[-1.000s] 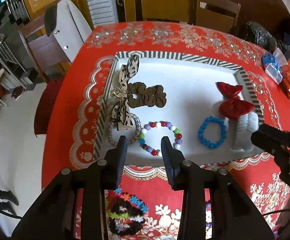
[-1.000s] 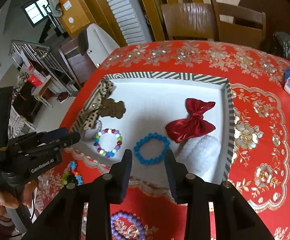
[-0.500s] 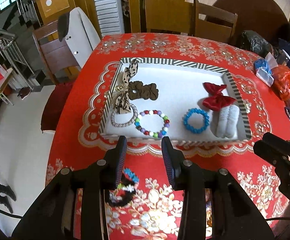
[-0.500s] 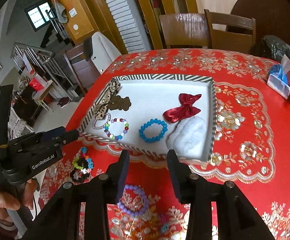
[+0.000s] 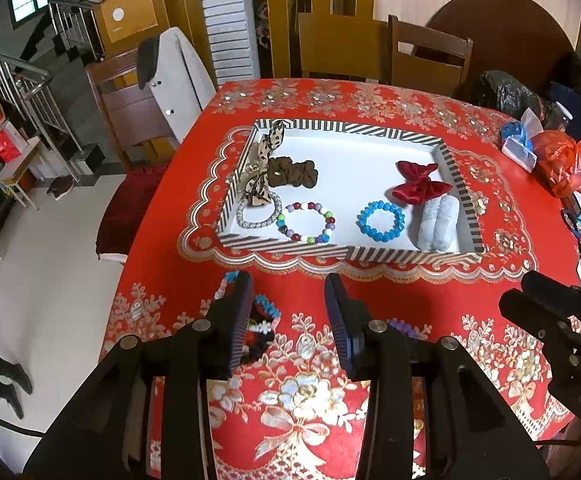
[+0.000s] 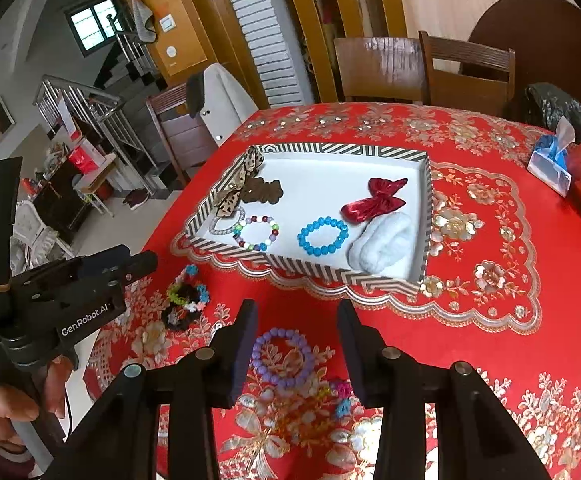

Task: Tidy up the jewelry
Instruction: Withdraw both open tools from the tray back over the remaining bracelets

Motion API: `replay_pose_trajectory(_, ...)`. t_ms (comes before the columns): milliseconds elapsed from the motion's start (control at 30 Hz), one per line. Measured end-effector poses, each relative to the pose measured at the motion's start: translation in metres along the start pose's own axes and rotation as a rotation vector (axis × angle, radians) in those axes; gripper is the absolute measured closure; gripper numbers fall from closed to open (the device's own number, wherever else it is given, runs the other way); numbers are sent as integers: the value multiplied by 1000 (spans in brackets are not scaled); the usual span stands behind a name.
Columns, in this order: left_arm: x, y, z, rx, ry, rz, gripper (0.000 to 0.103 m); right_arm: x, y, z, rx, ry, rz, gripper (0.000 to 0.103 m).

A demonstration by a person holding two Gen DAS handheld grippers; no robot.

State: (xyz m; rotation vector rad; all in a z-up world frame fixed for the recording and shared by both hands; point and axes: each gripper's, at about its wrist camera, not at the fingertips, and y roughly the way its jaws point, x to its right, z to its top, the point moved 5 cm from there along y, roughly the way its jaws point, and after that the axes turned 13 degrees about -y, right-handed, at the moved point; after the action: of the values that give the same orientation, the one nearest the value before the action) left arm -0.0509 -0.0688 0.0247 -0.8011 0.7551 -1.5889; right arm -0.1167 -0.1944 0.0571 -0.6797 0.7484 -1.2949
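A striped tray (image 5: 342,254) (image 6: 370,280) on the red tablecloth holds a multicolour bead bracelet (image 5: 305,222) (image 6: 256,233), a blue bead bracelet (image 5: 381,221) (image 6: 322,236), a red bow (image 5: 418,184) (image 6: 374,202), a white scrunchie (image 5: 436,222) (image 6: 382,244), a brown scrunchie (image 5: 290,173) and a leopard bow (image 5: 260,168). Loose on the cloth lie a purple bracelet (image 6: 283,357) and a flower hair tie (image 6: 184,300) (image 5: 264,322). My left gripper (image 5: 288,316) and right gripper (image 6: 296,344) are open and empty, in front of the tray.
Wooden chairs (image 5: 382,48) stand behind the table. Bags and a tissue pack (image 6: 550,160) sit at the right edge. The table's left edge (image 5: 138,248) drops to the floor. More colourful bands (image 6: 330,396) lie near the purple bracelet.
Both grippers have drawn back and up from the tray. The tray looks smaller and the loose bracelets on the cloth have come into view.
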Motion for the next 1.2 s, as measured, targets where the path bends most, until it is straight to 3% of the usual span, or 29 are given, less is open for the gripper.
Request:
replay_pose_trajectory(633, -14, -38, -32, 58, -21, 17, 66, -25, -32, -18, 24, -41, -10, 63)
replay_pose_trajectory(1200, -16, -47, -40, 75, -21, 25, 65, -31, -39, -24, 23, -61, -8, 62)
